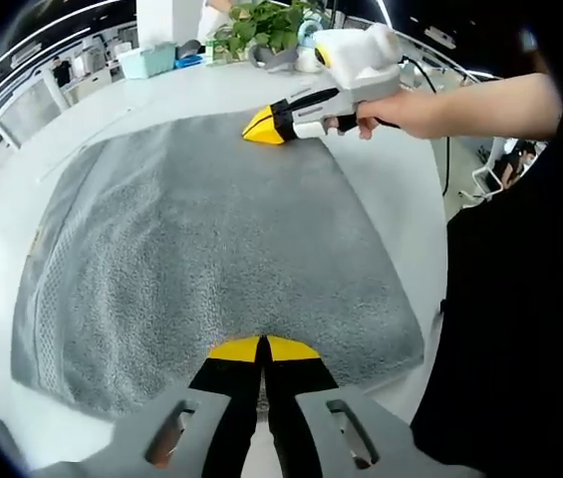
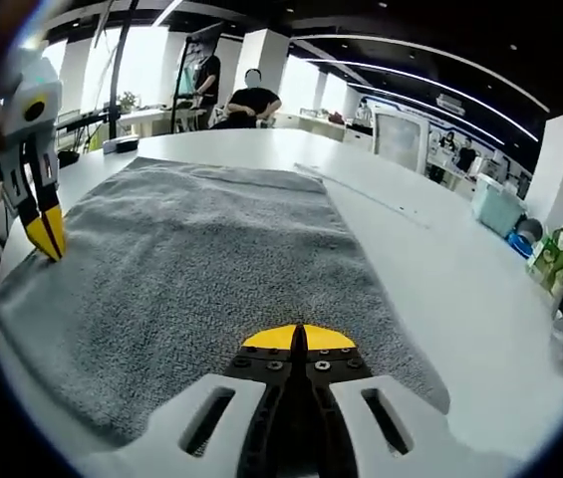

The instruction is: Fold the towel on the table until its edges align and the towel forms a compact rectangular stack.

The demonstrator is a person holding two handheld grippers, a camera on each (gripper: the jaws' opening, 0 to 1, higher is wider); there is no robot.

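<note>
A grey terry towel [image 1: 211,249] lies spread flat on the white table [image 1: 401,169]. My left gripper [image 1: 261,348] is shut, its yellow tips resting over the towel's near edge; no fabric shows between them. My right gripper [image 1: 261,127], held by a hand, comes in from the right and touches the towel's far edge with shut tips. In the right gripper view the towel [image 2: 211,259] stretches away from the shut right gripper [image 2: 298,338], and the left gripper [image 2: 47,234] points down at the towel's left edge.
Potted plants [image 1: 266,25], a teal box [image 1: 146,62] and small items stand at the table's far end. A thin strip [image 2: 361,194] lies on the table beside the towel. People [image 2: 251,100] stand at desks in the background.
</note>
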